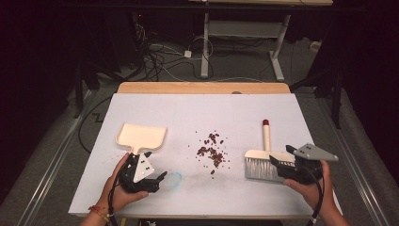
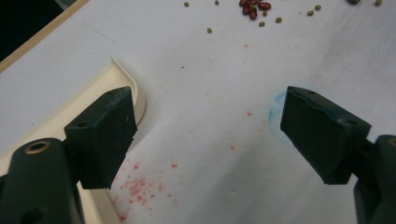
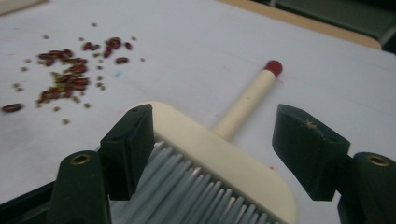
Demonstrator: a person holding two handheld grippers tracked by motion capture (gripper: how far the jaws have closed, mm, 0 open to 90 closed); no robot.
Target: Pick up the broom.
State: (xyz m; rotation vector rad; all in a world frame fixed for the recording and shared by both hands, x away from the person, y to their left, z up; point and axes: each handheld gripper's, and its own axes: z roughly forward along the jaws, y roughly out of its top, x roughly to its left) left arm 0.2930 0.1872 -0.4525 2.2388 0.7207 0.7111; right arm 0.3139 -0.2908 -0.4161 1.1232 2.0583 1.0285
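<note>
Right tool [image 1: 282, 165] wide, straddling the brush [image 1: 261, 162] head, unclamped; left tool [image 1: 155, 181] wide, empty, dustpan [image 1: 140, 136] at its 11 o'clock. I judge the brush light and stiff-backed: grip the head, not the bristles.

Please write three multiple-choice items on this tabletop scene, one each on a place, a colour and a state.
1. Where does the pile of beans lie?
A. between the dustpan and the brush
B. inside the dustpan
C. under the bristles

2. What colour is the tip of the brush handle?
A. blue
B. red
C. black

3. How do the jaws of the right gripper stand?
A. shut on the handle
B. shut on the dustpan
C. open either side of the brush head

Key: 1 A, the high view shows the beans midway on the table; 2 B, the handle's cap is red; 3 C, a gap shows beside the right-hand jaw.
</note>
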